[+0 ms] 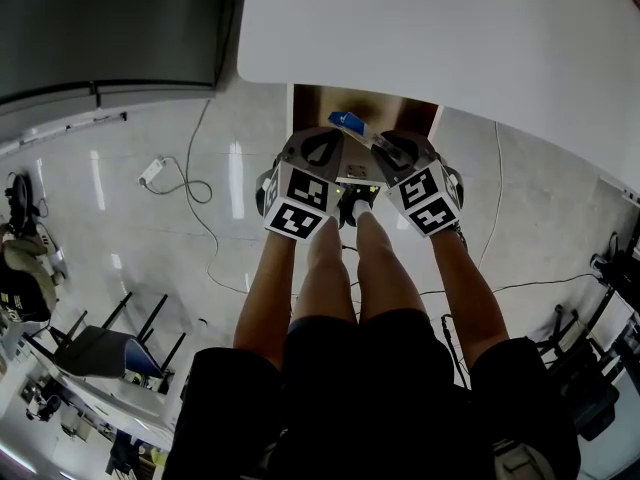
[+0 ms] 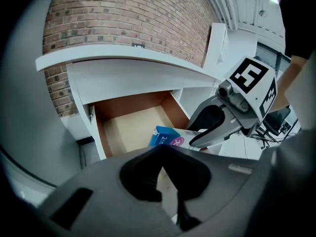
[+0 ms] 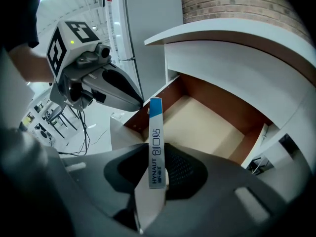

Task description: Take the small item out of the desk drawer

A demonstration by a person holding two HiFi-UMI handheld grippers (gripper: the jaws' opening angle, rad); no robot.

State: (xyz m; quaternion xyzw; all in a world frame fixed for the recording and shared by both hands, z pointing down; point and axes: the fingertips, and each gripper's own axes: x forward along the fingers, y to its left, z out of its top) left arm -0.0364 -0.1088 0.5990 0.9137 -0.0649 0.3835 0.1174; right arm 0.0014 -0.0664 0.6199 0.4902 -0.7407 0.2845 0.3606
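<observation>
Head view: the person is standing before the white desk (image 1: pixel 450 38), whose drawer (image 1: pixel 365 103) is hanging open at twelve o'clock. The right gripper (image 1: pixel 372 140) is holding a small blue-and-white box (image 1: pixel 347 122) at its eleven o'clock, over the drawer's front. The left gripper (image 1: pixel 322 148) is hovering just beside it.

Left gripper view: its jaws are resting fully together with nothing between them. The box is showing at twelve o'clock, beyond the tips.

Right gripper view: the jaws are clamping the box's flat faces, keeping it on edge above the bare drawer floor at two o'clock.

Judgement: extraction is nearing completion. The next move is calling for a steady grip while drawing the box back, clear of the drawer front.
</observation>
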